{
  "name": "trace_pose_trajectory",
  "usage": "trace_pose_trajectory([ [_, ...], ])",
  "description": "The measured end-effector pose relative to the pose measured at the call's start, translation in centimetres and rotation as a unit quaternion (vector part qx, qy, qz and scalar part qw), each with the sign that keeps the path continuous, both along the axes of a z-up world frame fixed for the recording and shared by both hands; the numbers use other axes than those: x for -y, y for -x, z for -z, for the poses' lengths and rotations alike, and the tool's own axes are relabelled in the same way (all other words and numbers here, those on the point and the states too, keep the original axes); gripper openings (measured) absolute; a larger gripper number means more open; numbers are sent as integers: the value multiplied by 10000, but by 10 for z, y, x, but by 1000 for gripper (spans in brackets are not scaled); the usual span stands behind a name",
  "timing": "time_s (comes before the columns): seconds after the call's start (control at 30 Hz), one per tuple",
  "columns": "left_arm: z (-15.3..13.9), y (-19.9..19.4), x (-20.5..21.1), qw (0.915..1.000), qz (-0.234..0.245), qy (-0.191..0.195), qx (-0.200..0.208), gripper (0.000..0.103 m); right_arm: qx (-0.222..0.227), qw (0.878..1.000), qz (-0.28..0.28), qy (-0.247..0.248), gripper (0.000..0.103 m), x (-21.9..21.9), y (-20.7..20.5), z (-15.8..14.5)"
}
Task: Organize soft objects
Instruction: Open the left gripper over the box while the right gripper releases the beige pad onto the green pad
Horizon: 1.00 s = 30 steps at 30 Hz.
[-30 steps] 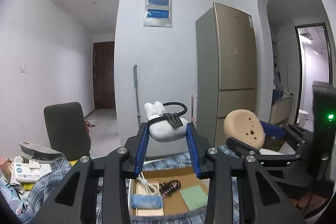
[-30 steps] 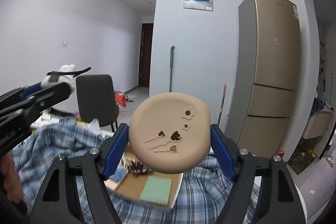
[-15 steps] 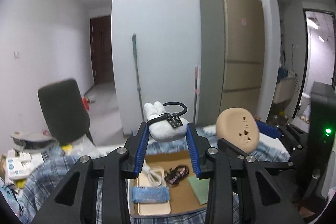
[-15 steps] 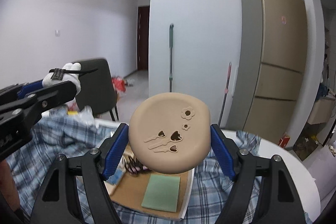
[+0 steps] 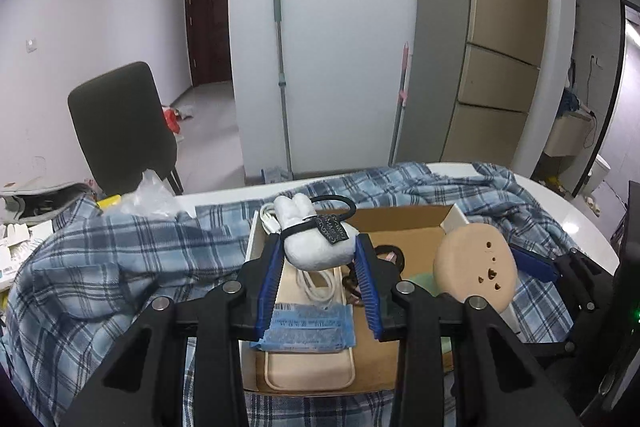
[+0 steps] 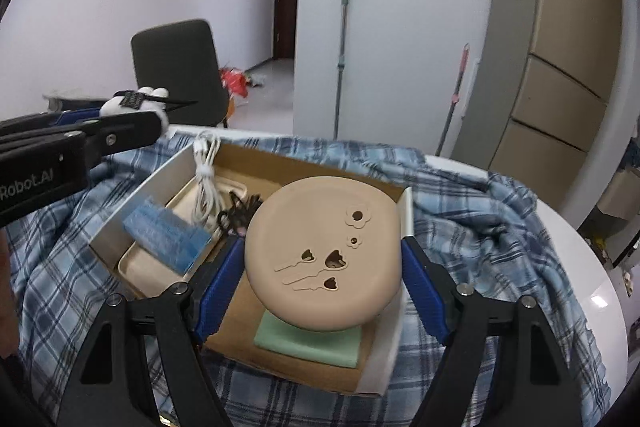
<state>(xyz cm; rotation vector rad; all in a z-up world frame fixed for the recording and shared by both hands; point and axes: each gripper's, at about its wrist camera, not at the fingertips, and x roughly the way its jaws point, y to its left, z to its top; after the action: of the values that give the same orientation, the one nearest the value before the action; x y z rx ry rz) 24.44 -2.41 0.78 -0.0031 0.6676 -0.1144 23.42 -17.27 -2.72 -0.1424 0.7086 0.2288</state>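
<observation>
Two grippers are over a cardboard box [image 6: 288, 171] sitting on a blue plaid cloth [image 6: 472, 223], both loaded. Left gripper [image 5: 320, 259], at about 9 o'clock in the right wrist view, has a white plush bunny [image 5: 316, 247] with a black hair tie [image 5: 334, 203] between its blue pads; its jaws have just been easing apart a bit but the pads look like they're touching the toy. In the box, from 9 to 3: blue packet [image 6: 166, 227] on a beige tray [image 6: 152, 267], white cable [image 6: 206, 183], green pad [image 6: 308, 343]. Right gripper [image 6: 324, 263] squeezes a round tan cushion [image 6: 324, 251] dead center, above the green pad.
</observation>
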Motion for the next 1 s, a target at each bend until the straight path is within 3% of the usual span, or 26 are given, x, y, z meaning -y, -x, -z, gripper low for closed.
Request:
trace_pose_trajectory([
  [0.07, 4, 0, 2, 10000, 30, -4, -86, 58, -2, 10000, -24, 7, 77, -4, 1, 1],
  [0.13, 6, -2, 1, 9999, 8, 32, -111, 87, 10, 10000, -32, 18, 79, -5, 2, 1],
  [0.17, 7, -3, -3, 9999, -47, 87, -96, 90, 27, 10000, -23, 15, 79, -4, 2, 1],
  [0.3, 2, 1, -14, 9987, -318, 397, 106, 90, 31, 10000, -16, -2, 82, -6, 4, 2],
  [0.7, -8, 5, -12, 9992, -235, 274, 176, 90, 149, 9998, 37, -132, 83, -1, 5, -9],
  [0.9, -32, 20, -17, 9982, -241, 416, 345, 90, 359, 9992, 84, -165, 83, 4, 15, -37],
  [1.0, -55, 39, -20, 9970, -276, 284, 670, 90, 564, 9983, 81, -142, 83, 8, 30, -57],
])
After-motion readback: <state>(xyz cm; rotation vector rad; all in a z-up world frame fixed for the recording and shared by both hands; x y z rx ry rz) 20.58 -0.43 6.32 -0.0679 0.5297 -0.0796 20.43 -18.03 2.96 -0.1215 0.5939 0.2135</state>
